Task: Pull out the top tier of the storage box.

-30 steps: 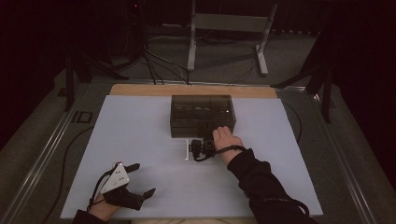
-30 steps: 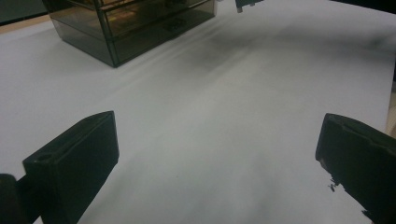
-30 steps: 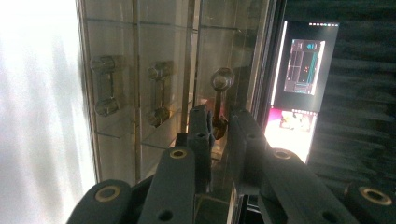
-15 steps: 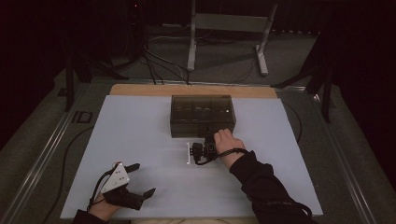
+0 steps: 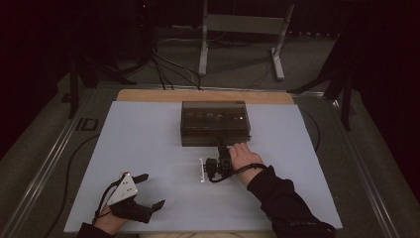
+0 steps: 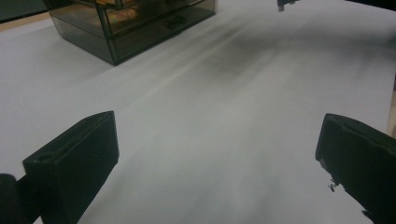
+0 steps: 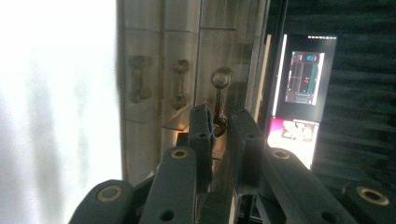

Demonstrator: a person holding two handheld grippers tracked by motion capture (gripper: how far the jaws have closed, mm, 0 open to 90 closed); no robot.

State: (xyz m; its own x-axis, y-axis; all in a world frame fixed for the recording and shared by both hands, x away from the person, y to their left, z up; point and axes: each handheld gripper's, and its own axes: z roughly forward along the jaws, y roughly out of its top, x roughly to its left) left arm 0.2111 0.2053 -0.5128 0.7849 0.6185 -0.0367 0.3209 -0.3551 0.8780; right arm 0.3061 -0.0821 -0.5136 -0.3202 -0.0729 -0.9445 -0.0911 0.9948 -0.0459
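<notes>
Black jaws of the right gripper [image 7: 218, 122] are closing narrowly on a bronze drawer handle [image 7: 220, 100] of the smoky transparent plastic drawer box [image 5: 214, 123]; the left gripper [image 5: 144, 191] is resting wide open, empty.

the left tongs [image 5: 151, 191] rest low at 7 o'clock of the high view, jaws wide apart, pointing toward 2 o'clock. the right tongs [image 5: 222, 148] reach forward near the centre, jaws nearly closed, the right hand [image 5: 243, 156] behind them, the sleeve running to 5 o'clock.
</notes>
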